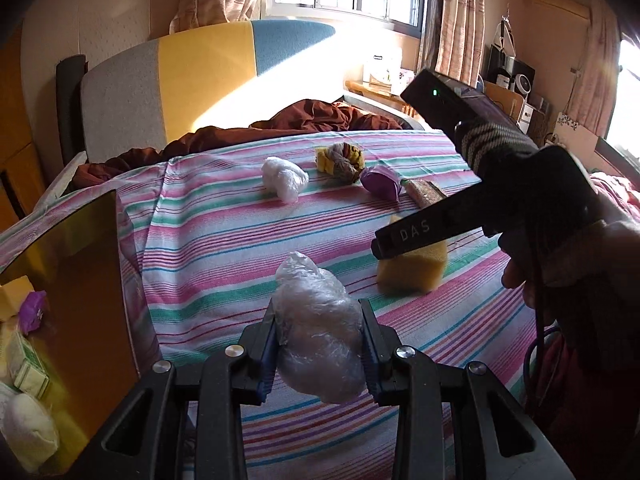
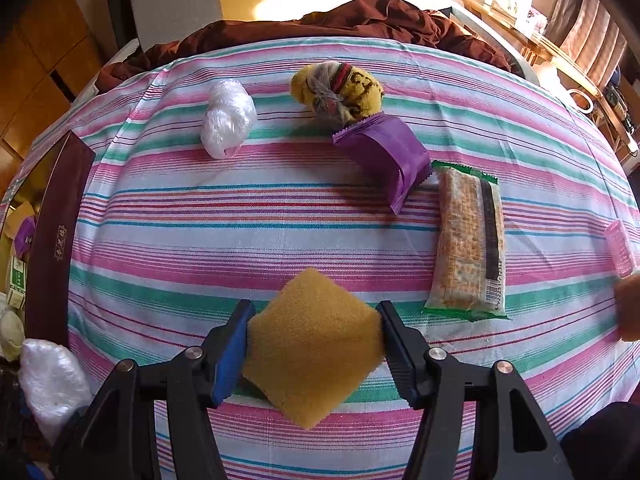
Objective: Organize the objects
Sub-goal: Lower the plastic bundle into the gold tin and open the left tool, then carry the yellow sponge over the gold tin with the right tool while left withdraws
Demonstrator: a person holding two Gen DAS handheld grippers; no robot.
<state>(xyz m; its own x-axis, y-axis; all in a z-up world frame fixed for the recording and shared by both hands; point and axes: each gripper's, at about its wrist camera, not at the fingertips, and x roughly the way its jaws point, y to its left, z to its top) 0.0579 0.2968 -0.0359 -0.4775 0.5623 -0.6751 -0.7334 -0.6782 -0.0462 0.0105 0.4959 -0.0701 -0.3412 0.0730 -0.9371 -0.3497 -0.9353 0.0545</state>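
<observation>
A striped sheet [image 2: 200, 216] in pink, green and white covers the bed, with a rumpled brown blanket [image 2: 360, 20] bunched at its far edge. At the left edge of the bed stands a dark box [image 2: 52, 232] that already holds small packets. Laid out across the sheet are a long cracker packet [image 2: 468, 240], a purple snack pouch [image 2: 384, 156] just beside it, a yellow sock bundle [image 2: 340, 90] touching the pouch's far corner, and a white plastic bag ball [image 2: 228, 118] well apart to the left. Nearer the camera, the right gripper [image 2: 316, 344] clamps a yellow sponge [image 2: 312, 352] by two opposite corners, just above the sheet. The left gripper [image 1: 320, 344] pinches a crumpled clear plastic bag [image 1: 316, 332] between its pads, raised above the sheet near the box.
</observation>
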